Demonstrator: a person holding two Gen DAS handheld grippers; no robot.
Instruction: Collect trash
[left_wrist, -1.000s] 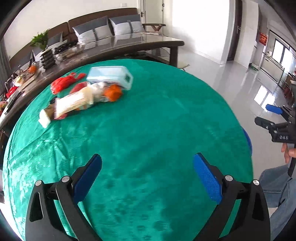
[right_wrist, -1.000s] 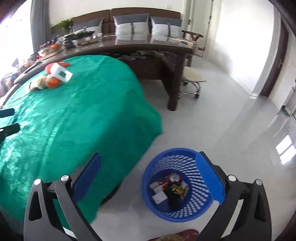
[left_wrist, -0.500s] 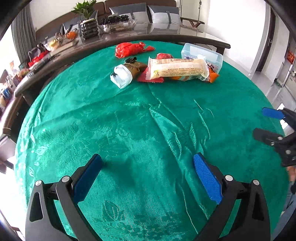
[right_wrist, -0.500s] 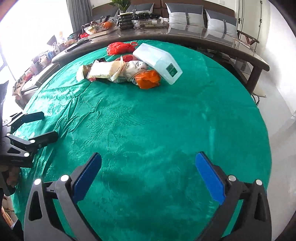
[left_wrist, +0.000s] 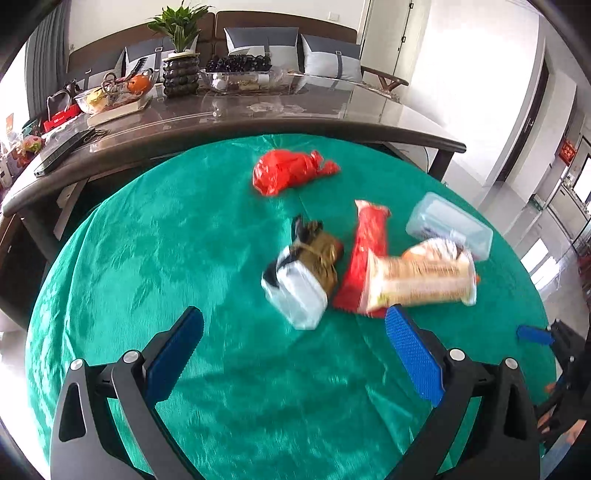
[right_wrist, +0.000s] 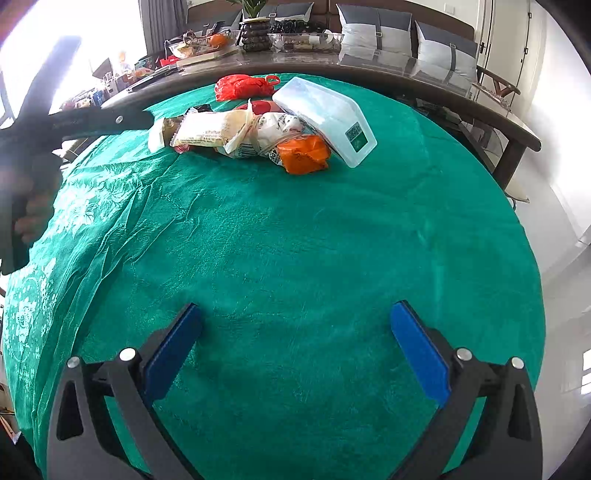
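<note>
A heap of trash lies on the far part of the green tablecloth (left_wrist: 166, 258): a red plastic bag (left_wrist: 288, 171), a white and brown packet (left_wrist: 303, 275), a long red wrapper (left_wrist: 364, 254), a beige snack pack (left_wrist: 421, 278), a clear plastic box (left_wrist: 448, 225). My left gripper (left_wrist: 293, 349) is open and empty, just short of the white packet. From the right wrist view the same heap shows the snack pack (right_wrist: 208, 133), an orange bag (right_wrist: 303, 153), the clear box (right_wrist: 328, 116) and the red bag (right_wrist: 240, 85). My right gripper (right_wrist: 295, 343) hovers open over bare cloth, well short of the heap.
A long dark table (left_wrist: 258, 118) behind the round one carries a potted plant (left_wrist: 181, 70), fruit bowls and trays. A sofa with grey cushions (left_wrist: 262, 40) lines the wall. The other gripper's blue tip (left_wrist: 532, 334) shows at the right edge; a hand (right_wrist: 33, 214) holds the left one.
Both grippers swung from the table's right side and the blue floor bin toward the trash heap. The left one has closed in on the white packet; both stayed open.
</note>
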